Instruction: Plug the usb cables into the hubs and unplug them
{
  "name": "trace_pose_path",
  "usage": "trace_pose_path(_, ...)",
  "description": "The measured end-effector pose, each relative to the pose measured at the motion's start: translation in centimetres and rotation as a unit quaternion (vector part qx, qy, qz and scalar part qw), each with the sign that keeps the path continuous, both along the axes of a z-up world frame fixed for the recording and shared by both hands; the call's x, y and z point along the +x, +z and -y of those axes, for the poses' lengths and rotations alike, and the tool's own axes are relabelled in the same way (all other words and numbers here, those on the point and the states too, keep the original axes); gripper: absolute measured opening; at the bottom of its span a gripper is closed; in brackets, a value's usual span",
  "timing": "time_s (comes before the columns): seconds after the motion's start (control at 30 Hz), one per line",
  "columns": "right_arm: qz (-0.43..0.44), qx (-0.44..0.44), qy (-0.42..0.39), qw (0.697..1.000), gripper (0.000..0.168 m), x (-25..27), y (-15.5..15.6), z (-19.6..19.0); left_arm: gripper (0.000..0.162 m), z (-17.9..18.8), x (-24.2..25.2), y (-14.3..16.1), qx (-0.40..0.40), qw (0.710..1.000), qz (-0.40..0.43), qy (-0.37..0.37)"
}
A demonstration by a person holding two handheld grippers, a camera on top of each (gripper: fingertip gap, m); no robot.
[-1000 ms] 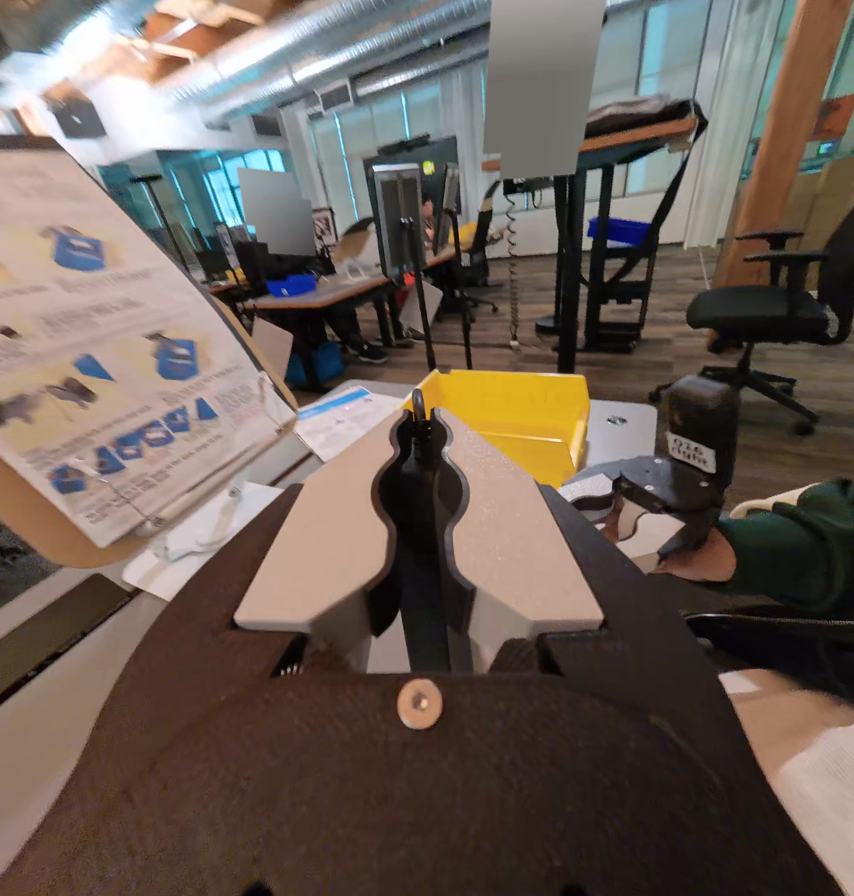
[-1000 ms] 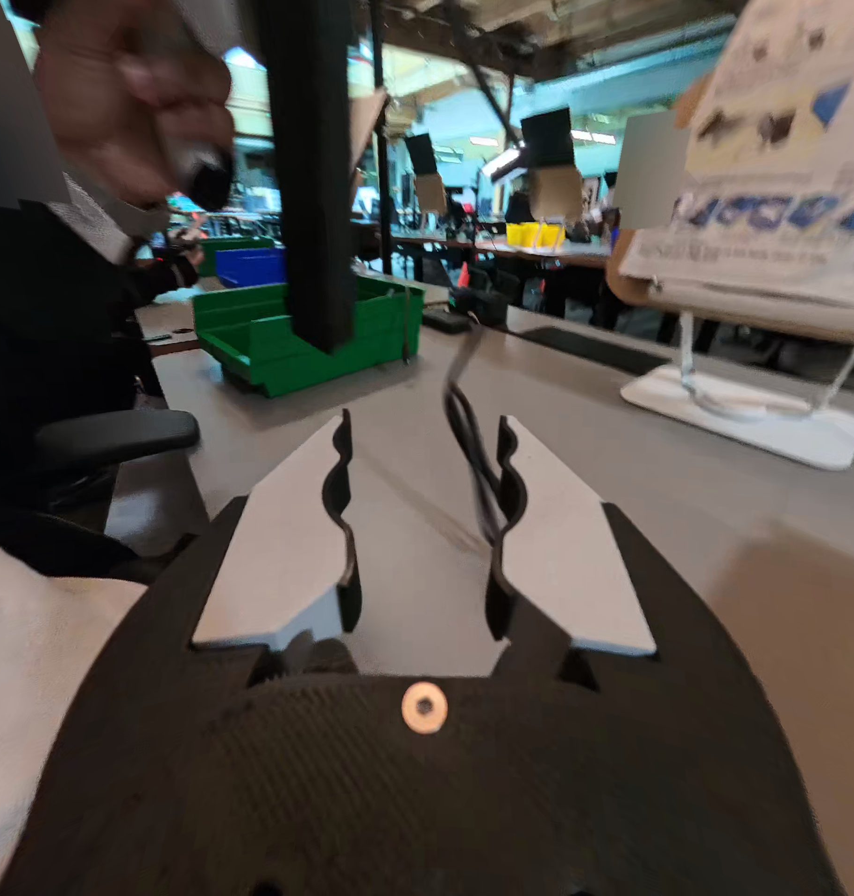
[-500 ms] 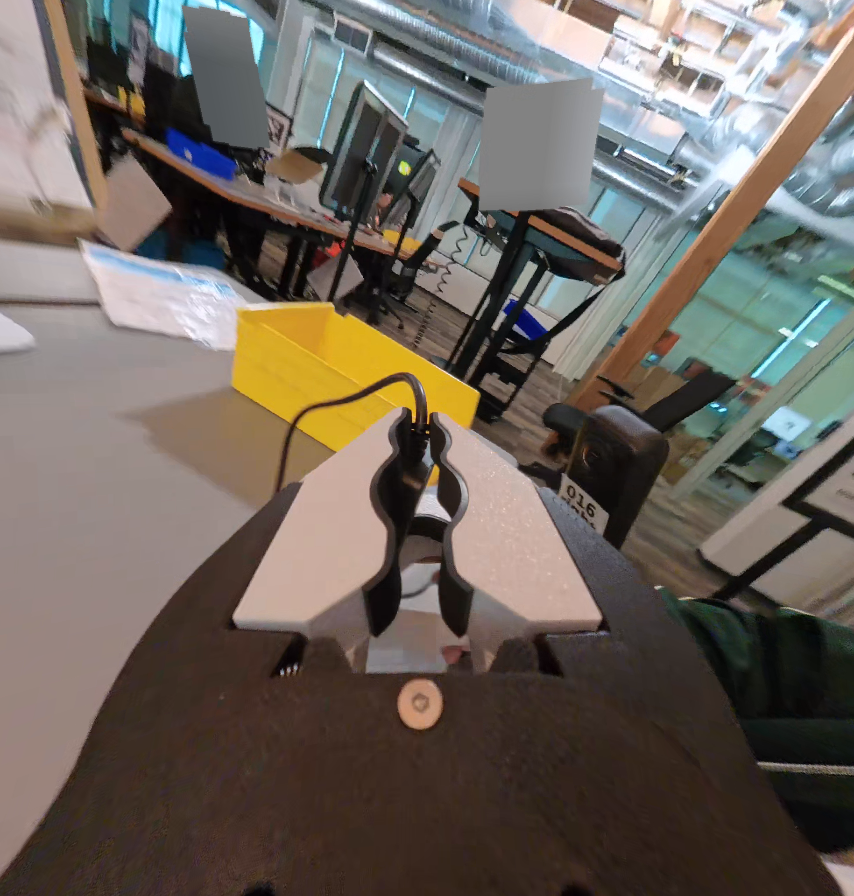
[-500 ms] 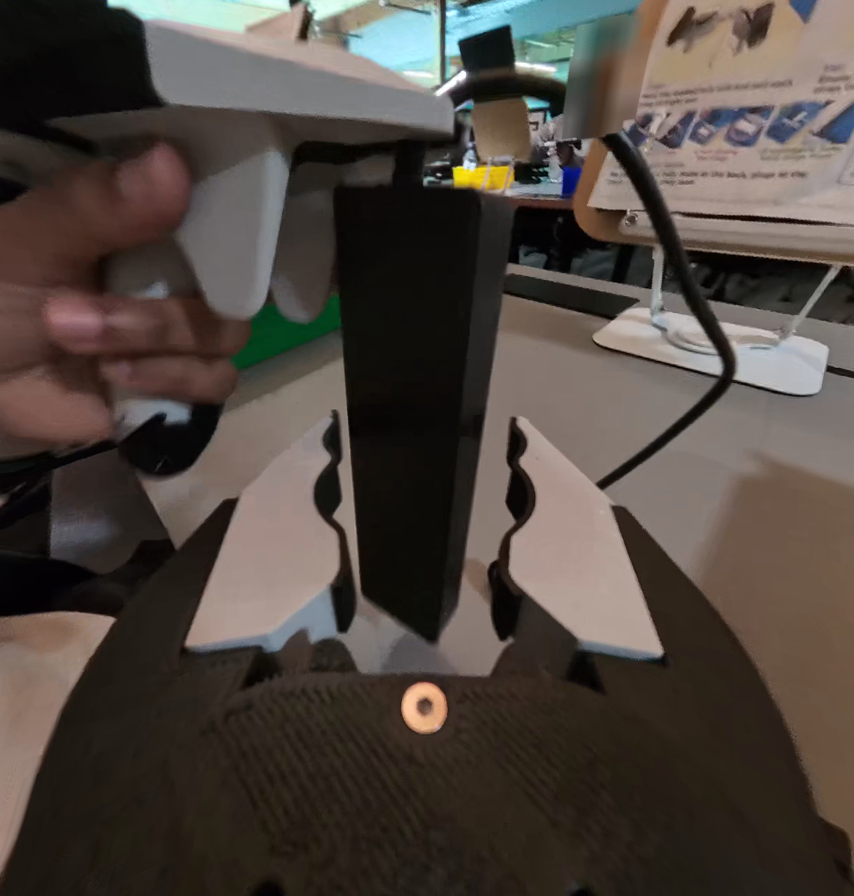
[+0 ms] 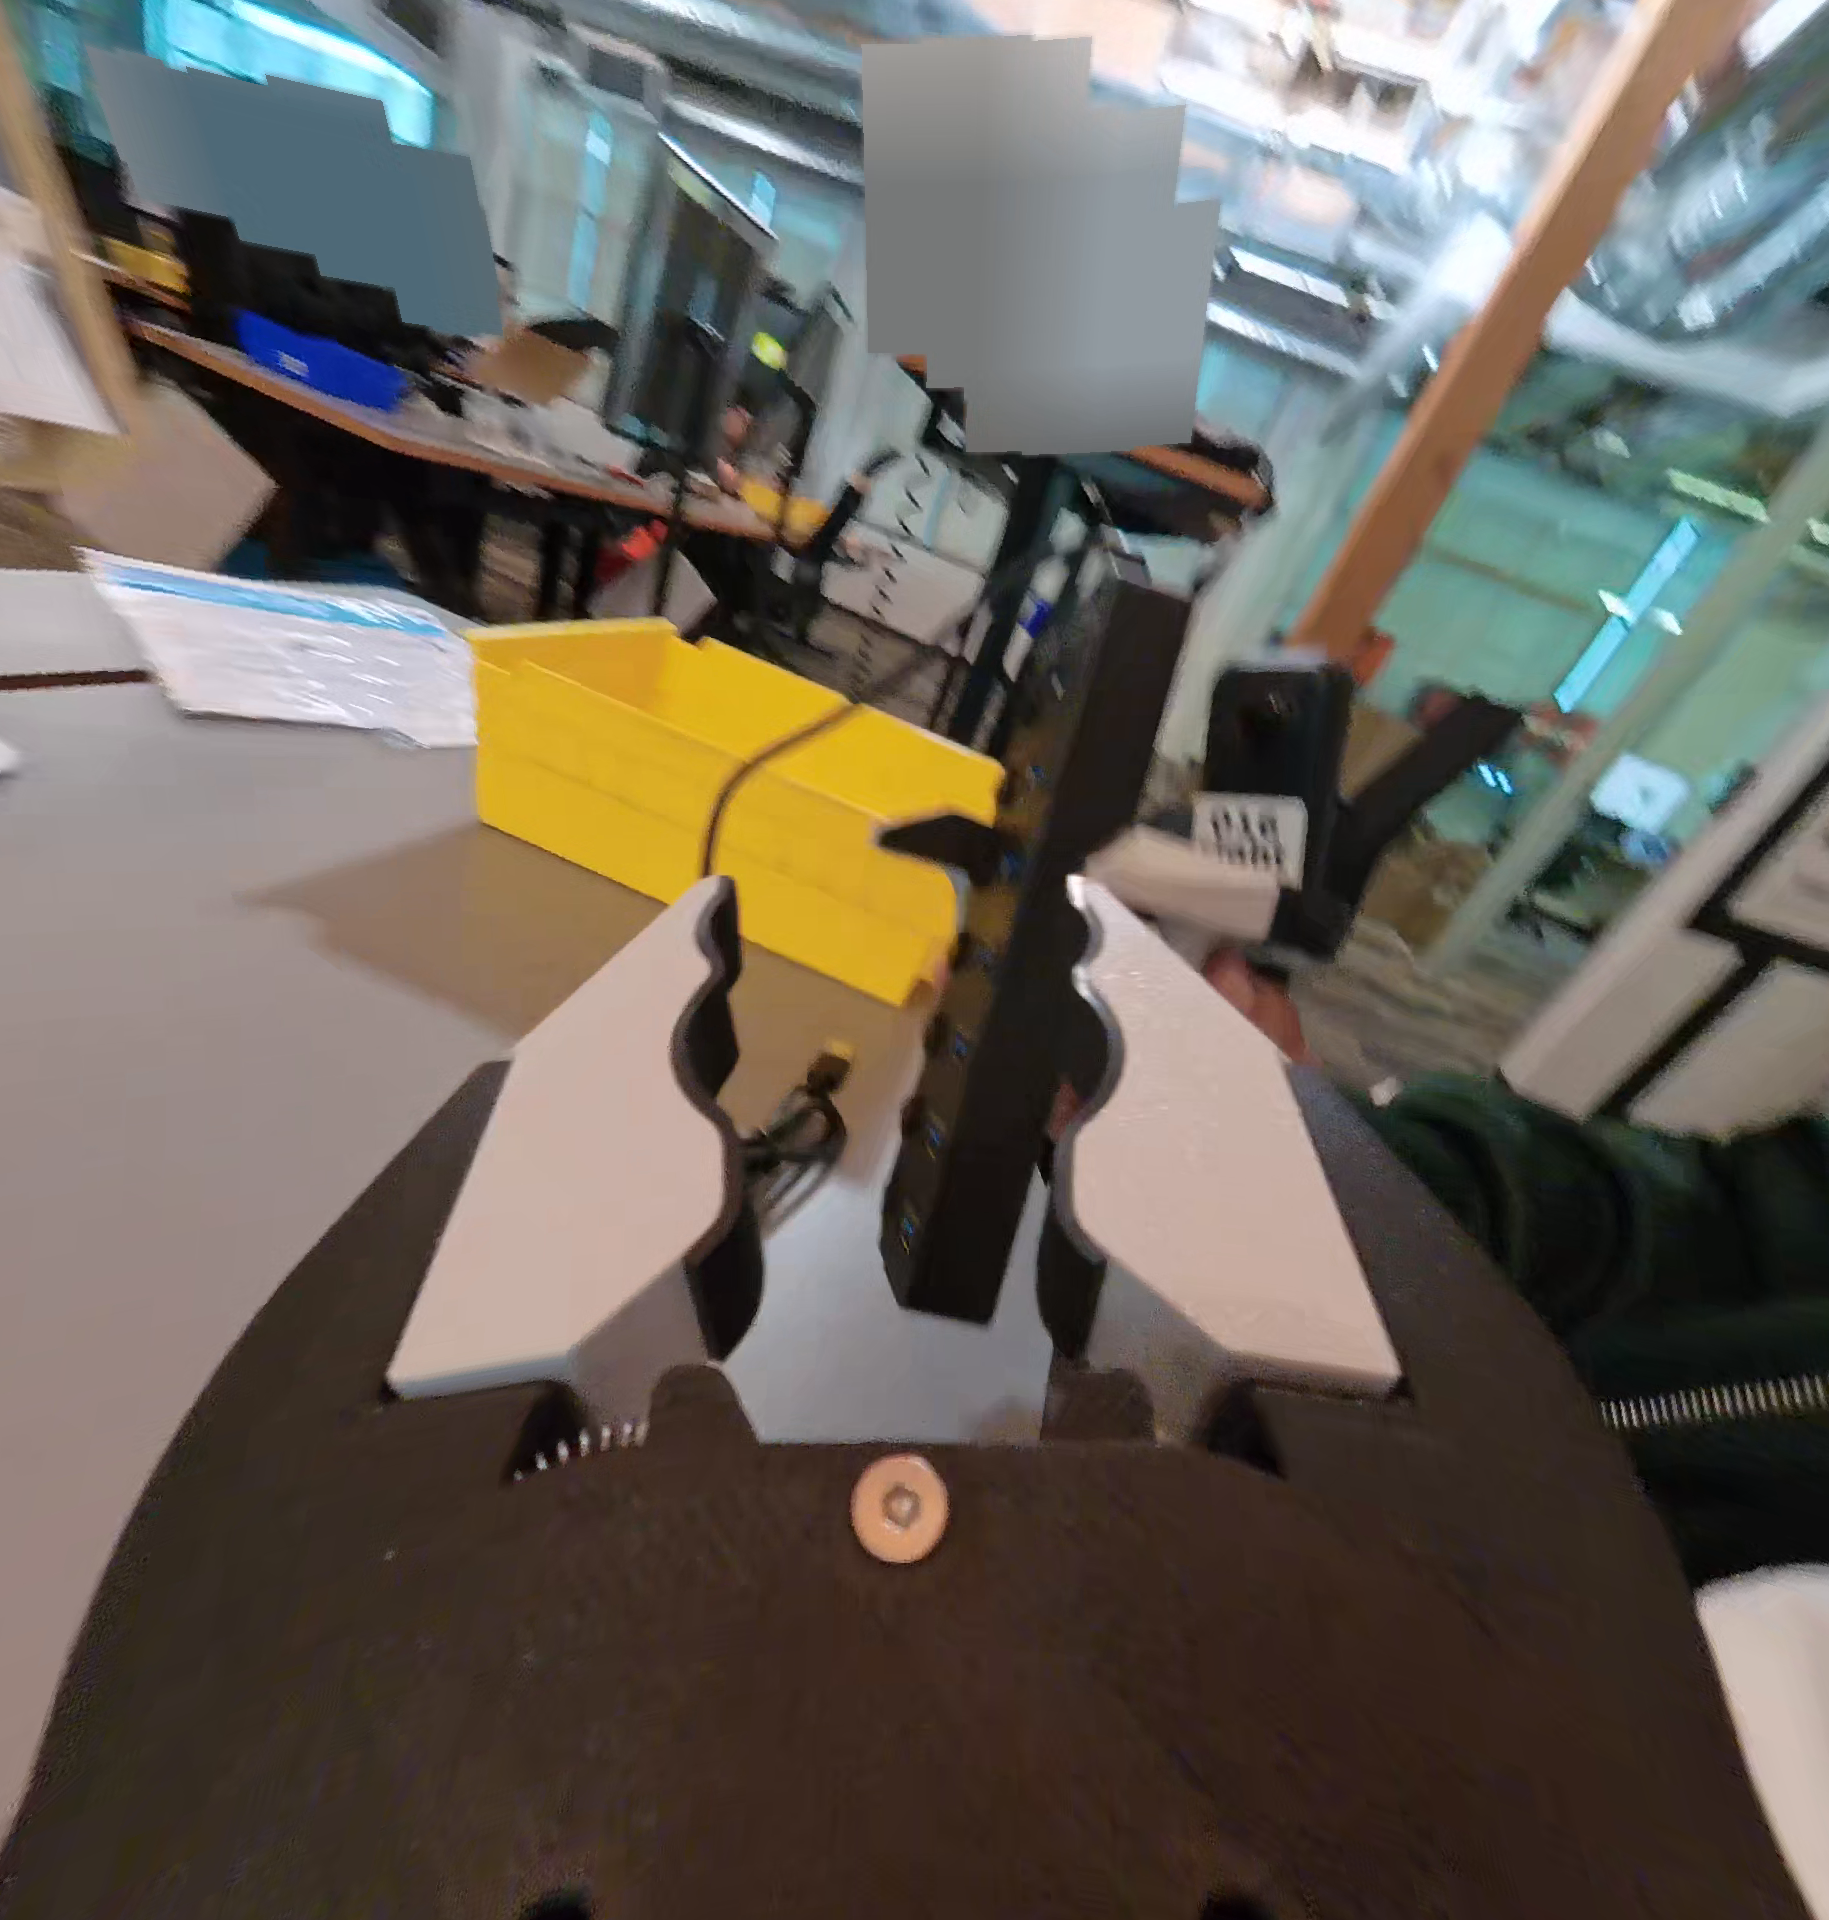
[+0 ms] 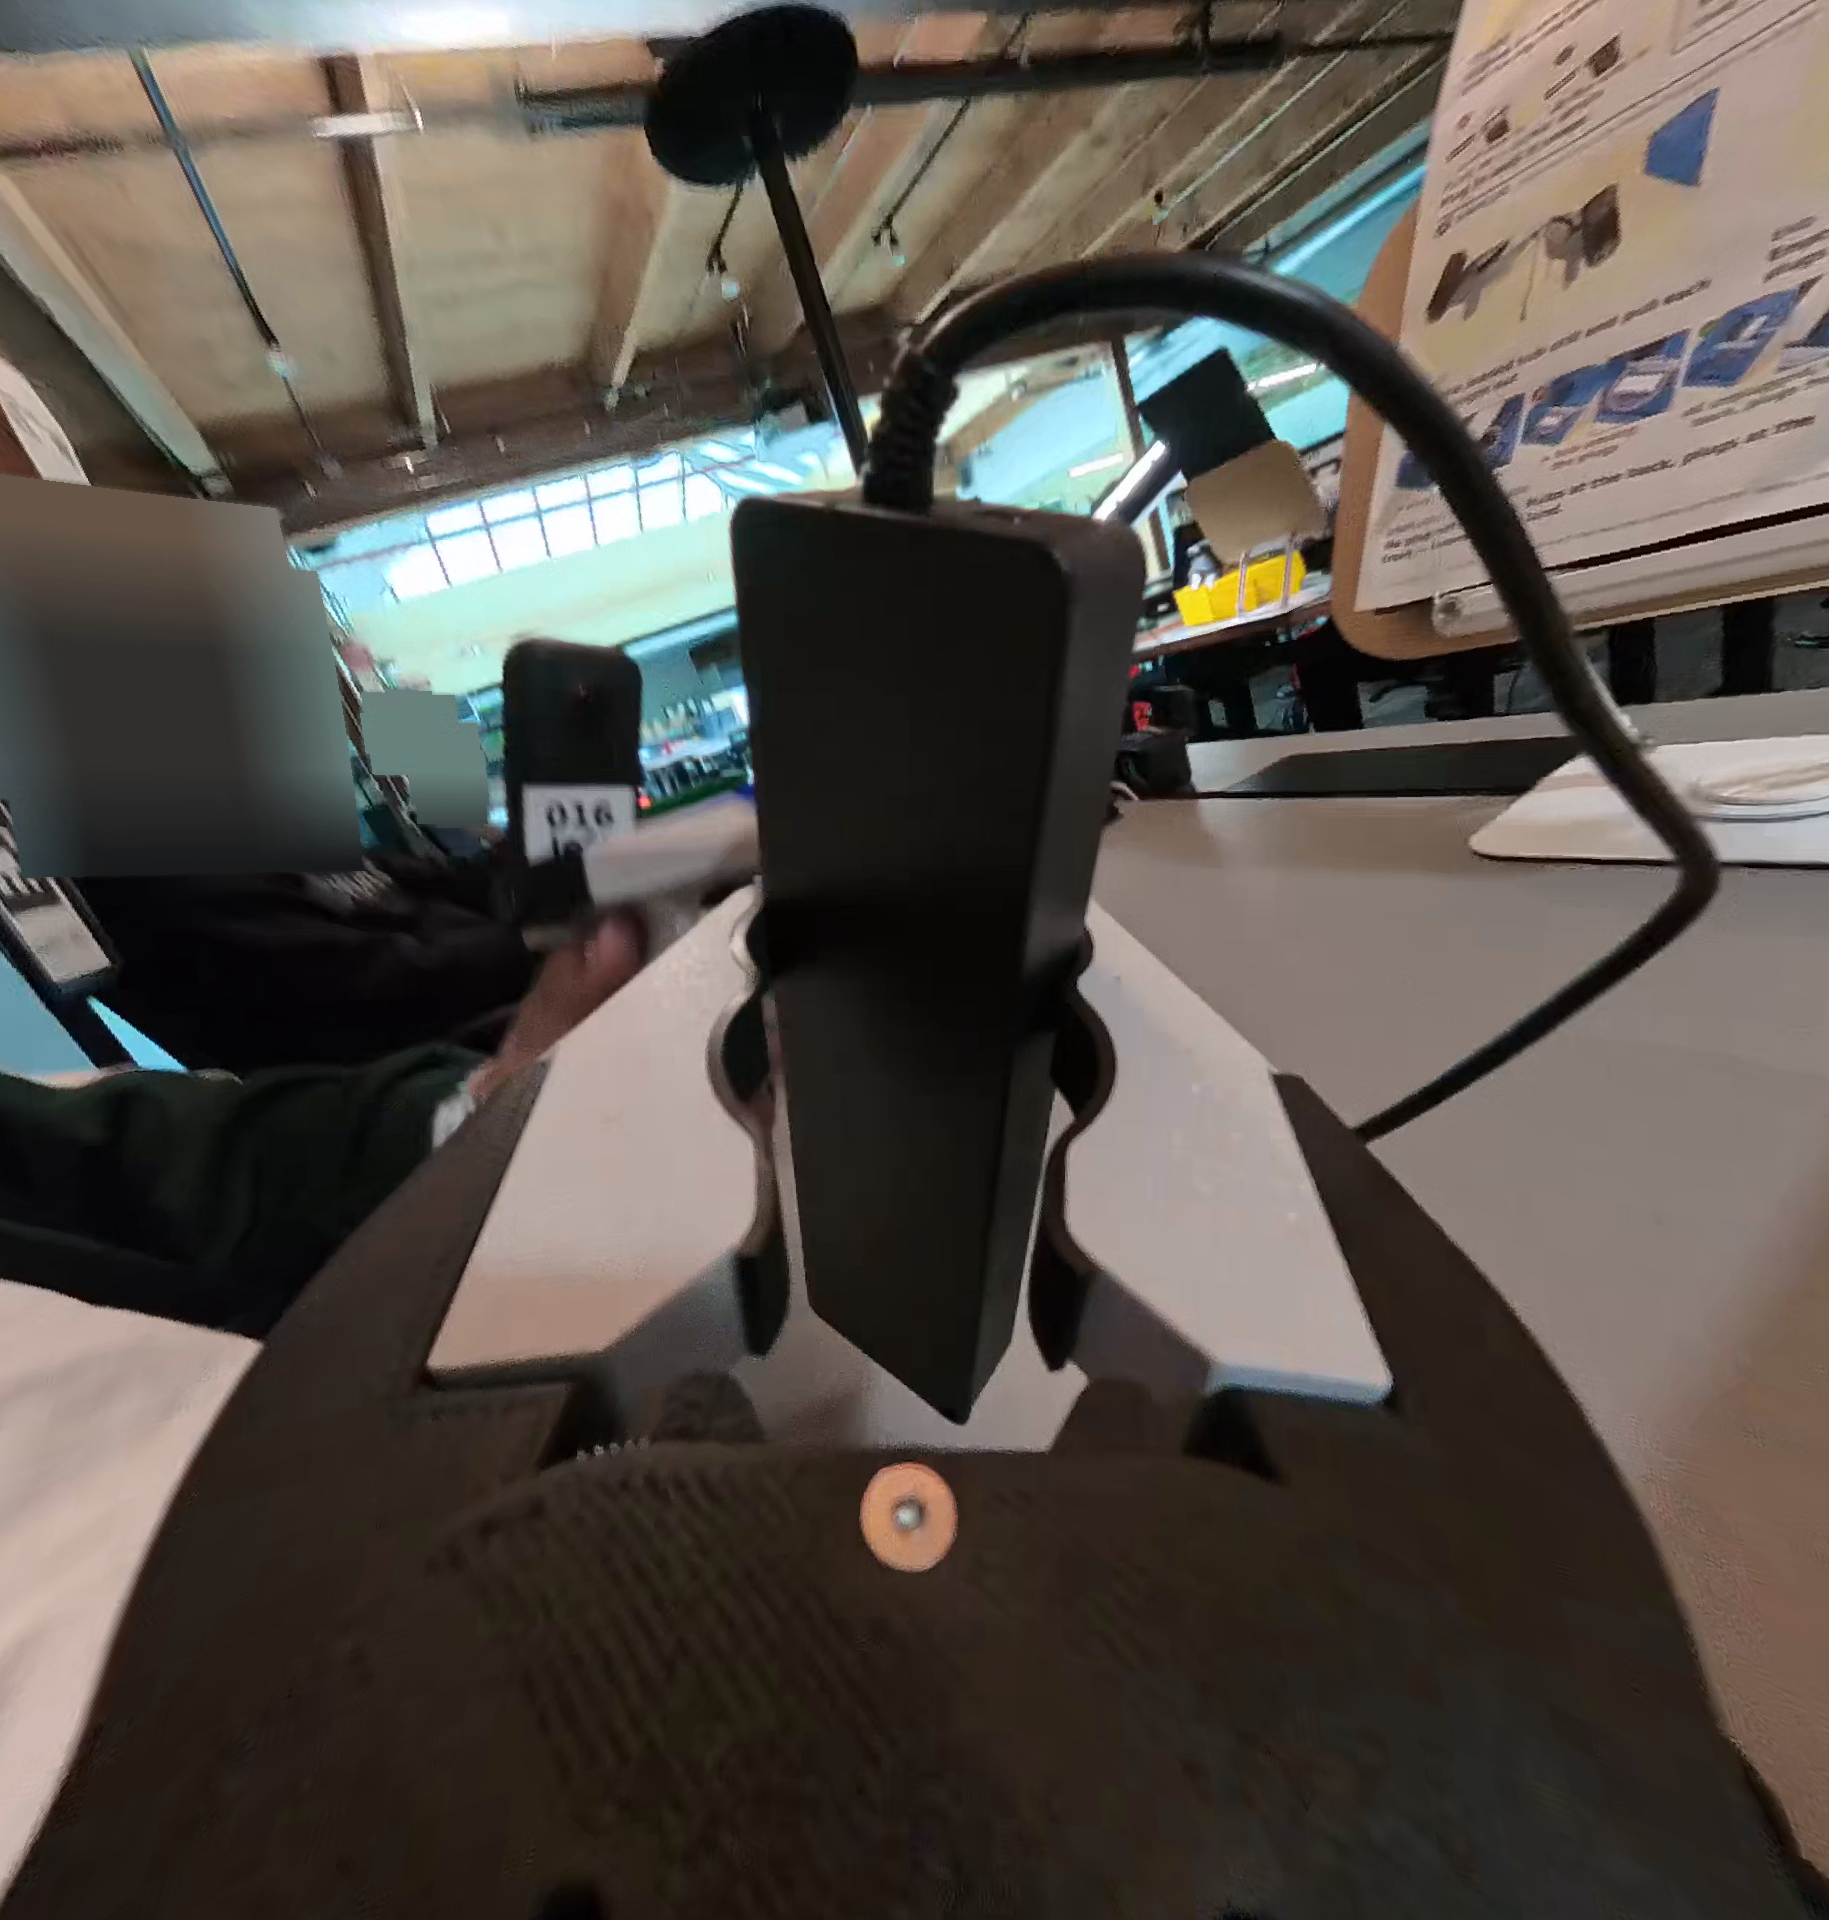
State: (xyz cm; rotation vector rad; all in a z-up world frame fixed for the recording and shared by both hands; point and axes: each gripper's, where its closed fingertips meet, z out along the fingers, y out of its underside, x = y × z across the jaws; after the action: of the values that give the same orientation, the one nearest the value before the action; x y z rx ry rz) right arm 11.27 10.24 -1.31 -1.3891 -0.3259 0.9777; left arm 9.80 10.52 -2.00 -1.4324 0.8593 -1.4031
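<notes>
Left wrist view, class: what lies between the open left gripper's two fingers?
In the left wrist view, the black hub stands upright between the left gripper fingers, nearer one finger.

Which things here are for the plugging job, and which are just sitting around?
For the job:
- long black USB hub, clamped in the right gripper
- its thick black cable
- open left gripper
- thin black cable with plug

Just lying about:
- yellow plastic bin
- printed instruction sheet on stand
- paper sheet on table

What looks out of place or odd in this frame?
Nothing damaged or spilled. The black USB hub stands on end, clamped in the right gripper; its cable loops to the table. The left gripper is open, holding nothing.
</notes>
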Motion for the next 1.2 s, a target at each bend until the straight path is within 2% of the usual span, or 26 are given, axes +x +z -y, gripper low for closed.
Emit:
trace_pose_path(0.03, -0.005, 0.002, -0.006, 1.000, 0.052, 0.3, 0.2, 0.0, 0.072, 1.3, 0.6, -0.7, 0.021, 0.999, -0.010, -0.034)
trace_pose_path(0.1, 0.004, 0.008, -0.028, 1.000, 0.052, 0.7, 0.2, -0.1, 0.079, 3.5, 1.7, -2.4, 0.095, 0.991, -0.057, -0.071)
trace_pose_path(0.2, -0.005, 0.024, -0.017, 1.000, 0.053, -0.1, 0.8, 0.4, 0.083, 3.3, 2.5, -4.7, 0.212, 0.967, -0.139, -0.008)
trace_pose_path(0.27, -0.020, 0.042, 0.001, 0.999, 0.053, -1.0, 1.4, 1.1, 0.062, 2.0, 2.4, -5.4, 0.275, 0.943, -0.181, 0.054)
trace_pose_path(0.33, -0.007, 0.072, -0.004, 0.997, 0.053, -1.5, 1.7, 1.5, 0.031, 1.6, 1.9, -4.9, 0.317, 0.928, -0.181, 0.079)
trace_pose_path(0.43, 0.029, 0.100, 0.001, 0.995, 0.058, -2.2, 1.7, 2.0, 0.026, -0.1, 1.0, -4.3, 0.370, 0.900, -0.199, 0.117)
trace_pose_path(0.5, 0.039, 0.094, -0.003, 0.995, 0.063, -2.3, 1.4, 1.9, 0.025, -2.3, -0.4, -2.7, 0.437, 0.857, -0.191, 0.195)
trace_pose_path(0.63, 0.059, 0.055, 0.001, 0.997, 0.068, -2.4, -0.2, 1.1, 0.025, -6.7, -4.4, -0.3, 0.534, 0.765, -0.192, 0.304)
trace_pose_path(0.73, 0.038, 0.033, 0.008, 0.999, 0.074, -2.2, -0.5, 0.8, 0.025, -8.7, -6.2, -0.7, 0.624, 0.667, -0.244, 0.325)
trace_pose_path(0.77, 0.027, 0.031, 0.005, 0.999, 0.075, -1.9, -0.3, 0.7, 0.025, -9.1, -6.5, -1.1, 0.645, 0.641, -0.261, 0.324)
trace_pose_path(0.8, 0.017, 0.026, 0.000, 1.000, 0.077, -1.5, -0.2, 0.5, 0.025, -9.2, -6.5, -1.5, 0.655, 0.628, -0.268, 0.322)
trace_pose_path(0.87, -0.001, 0.011, -0.007, 1.000, 0.078, -0.8, -0.3, 0.1, 0.025, -9.1, -6.3, -1.8, 0.658, 0.627, -0.269, 0.319)
trace_pose_path(0.93, -0.019, -0.016, 0.009, 1.000, 0.077, -0.6, -0.9, -0.2, 0.025, -8.5, -5.9, -1.5, 0.670, 0.614, -0.267, 0.320)
trace_pose_path(1.07, -0.067, -0.099, 0.137, 0.983, 0.057, -2.9, -2.5, 0.8, 0.025, -6.7, -4.9, -1.4, 0.718, 0.566, -0.264, 0.307)
trace_pose_path(1.1, -0.082, -0.112, 0.155, 0.978, 0.046, -3.2, -2.6, 1.0, 0.024, -6.5, -4.8, -1.5, 0.726, 0.555, -0.266, 0.308)
trace_pose_path(1.17, -0.108, -0.136, 0.159, 0.972, 0.042, -3.0, -2.9, 0.7, 0.025, -6.7, -4.8, -1.6, 0.723, 0.557, -0.268, 0.308)
trace_pose_path(1.2, -0.114, -0.150, 0.161, 0.969, 0.039, -2.9, -3.1, 0.6, 0.027, -6.8, -4.7, -1.7, 0.717, 0.567, -0.264, 0.306)
